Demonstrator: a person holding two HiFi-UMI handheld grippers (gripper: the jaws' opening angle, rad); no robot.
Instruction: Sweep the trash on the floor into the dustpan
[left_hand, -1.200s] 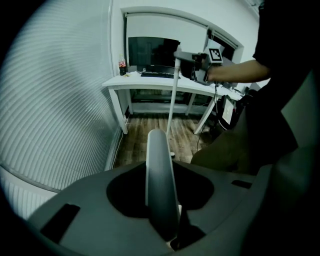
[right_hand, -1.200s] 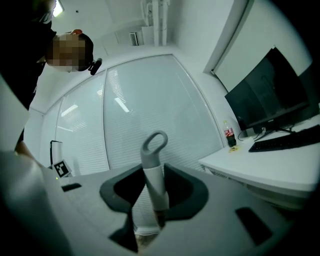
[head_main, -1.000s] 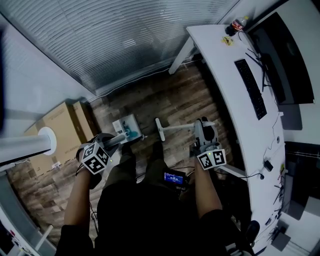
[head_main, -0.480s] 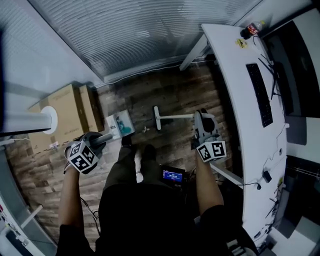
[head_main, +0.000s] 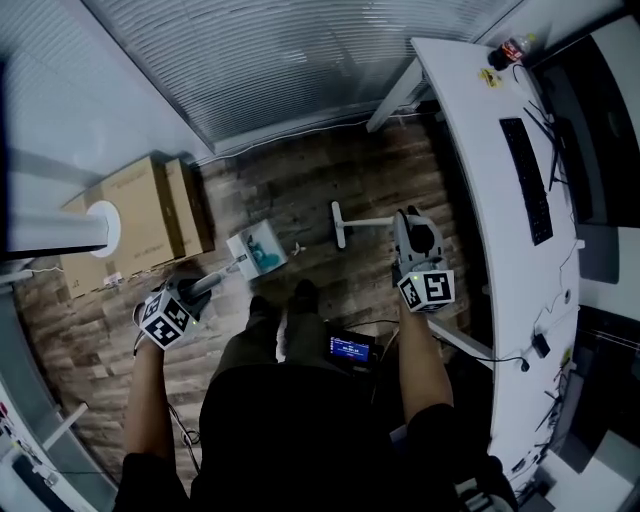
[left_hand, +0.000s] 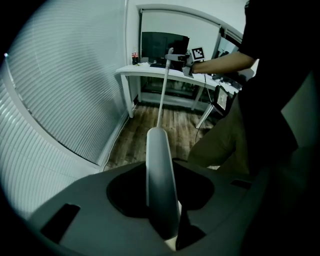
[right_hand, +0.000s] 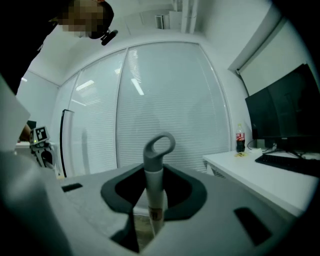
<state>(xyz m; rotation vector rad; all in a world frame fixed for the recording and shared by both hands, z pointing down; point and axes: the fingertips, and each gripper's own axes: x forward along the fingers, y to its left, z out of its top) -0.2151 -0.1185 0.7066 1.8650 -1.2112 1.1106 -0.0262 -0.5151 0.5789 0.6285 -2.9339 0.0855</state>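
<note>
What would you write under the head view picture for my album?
Over a wood floor, the left gripper holds a dustpan and the right gripper holds a broom.

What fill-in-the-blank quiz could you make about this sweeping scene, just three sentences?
1. The left gripper is shut on the handle of the ____.
2. The right gripper is shut on the long handle of the ____.
3. The keyboard lies on the white ____.
Missing words: dustpan; broom; desk.
</note>
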